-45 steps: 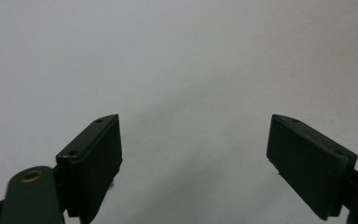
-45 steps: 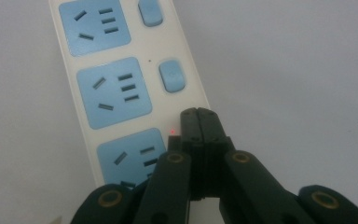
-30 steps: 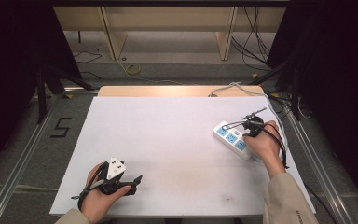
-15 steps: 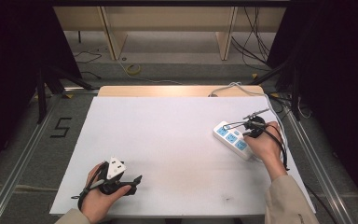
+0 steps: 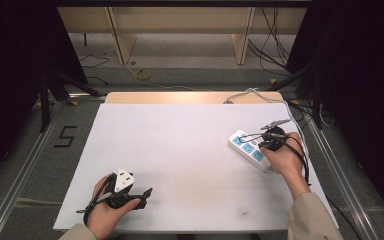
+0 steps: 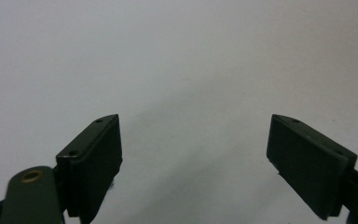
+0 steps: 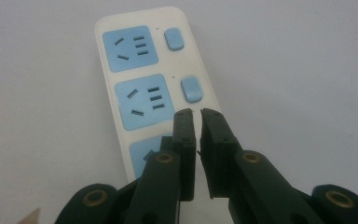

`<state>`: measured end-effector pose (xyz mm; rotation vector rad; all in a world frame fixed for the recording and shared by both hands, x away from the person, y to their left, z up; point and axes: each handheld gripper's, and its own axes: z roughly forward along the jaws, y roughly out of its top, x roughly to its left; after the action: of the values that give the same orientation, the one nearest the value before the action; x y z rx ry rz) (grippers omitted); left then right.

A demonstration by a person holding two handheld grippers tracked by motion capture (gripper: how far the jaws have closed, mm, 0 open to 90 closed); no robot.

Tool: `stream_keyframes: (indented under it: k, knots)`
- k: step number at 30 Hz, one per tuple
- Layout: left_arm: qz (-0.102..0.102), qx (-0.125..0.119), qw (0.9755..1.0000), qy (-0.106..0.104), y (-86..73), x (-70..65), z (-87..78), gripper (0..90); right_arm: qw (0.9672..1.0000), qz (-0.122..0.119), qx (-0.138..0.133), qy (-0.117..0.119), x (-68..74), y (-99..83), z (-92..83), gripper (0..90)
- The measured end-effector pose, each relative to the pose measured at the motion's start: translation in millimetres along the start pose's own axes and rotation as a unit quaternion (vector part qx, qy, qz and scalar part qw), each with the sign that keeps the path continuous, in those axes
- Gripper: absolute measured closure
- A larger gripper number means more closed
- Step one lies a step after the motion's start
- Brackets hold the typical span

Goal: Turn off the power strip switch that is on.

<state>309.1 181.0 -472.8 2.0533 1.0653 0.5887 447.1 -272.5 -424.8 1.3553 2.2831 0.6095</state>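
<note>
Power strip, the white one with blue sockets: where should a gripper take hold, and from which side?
Grip the white power strip with blue sockets across its narrow width, one jaw on each long edge, coming straight down from above. It lies flat on the white table, so only those edges fit between jaws; probably mid-length, for balance.

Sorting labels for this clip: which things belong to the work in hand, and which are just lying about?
In the job:
- power strip
- its switch buttons
- right gripper, a slim gap between its fingers, poised over the strip

Lying about:
- left gripper, open over bare table
- floor cables
</note>
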Motion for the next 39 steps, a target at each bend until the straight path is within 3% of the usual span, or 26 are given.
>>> stream_keyframes:
  k: [32, 39]
  knots:
    - [0.001, 0.001, 1.0000, 0.001, 0.0, -0.4, 0.1, 17.7, 0.9981, -0.033, -0.033, 0.039, 37.0, -5.9, -17.8, 71.2]
    - [0.001, 0.001, 1.0000, 0.001, 0.0, -0.3, 0.1, 17.8, 0.9958, -0.046, -0.044, 0.066, 48.0, -6.6, -18.8, 67.8]
